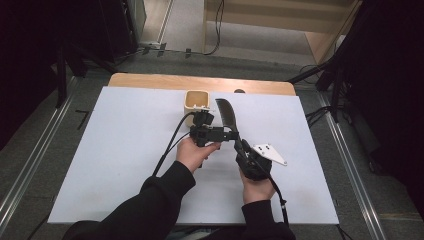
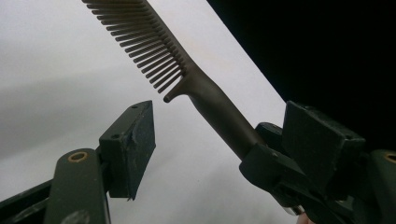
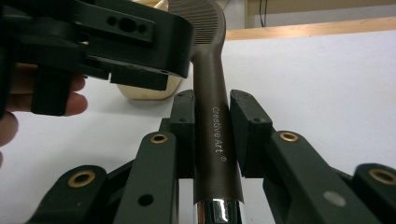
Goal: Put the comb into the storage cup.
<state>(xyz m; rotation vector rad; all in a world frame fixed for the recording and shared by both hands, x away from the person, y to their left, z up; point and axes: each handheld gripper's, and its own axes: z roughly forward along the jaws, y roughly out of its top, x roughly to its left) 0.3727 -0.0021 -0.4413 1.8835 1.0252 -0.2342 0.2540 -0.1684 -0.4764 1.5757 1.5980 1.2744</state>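
Comb point(image 3: 212, 112) is pinched by its handle in the right gripper point(image 3: 211, 135), raised over the white table point(image 1: 125, 150); its tip is cut off in the left gripper view. Left gripper point(image 2: 224, 135) is spread, jaws apart beside the handle. Cream cup point(image 1: 196, 102) is partly hidden.

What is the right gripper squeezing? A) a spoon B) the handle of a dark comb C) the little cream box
B: in the right gripper view the right gripper has both pads pressed on the comb handle, with its teeth pointing away toward the cream box.

The comb point(image 1: 227, 116) stands just right of the cup point(image 1: 196, 102).
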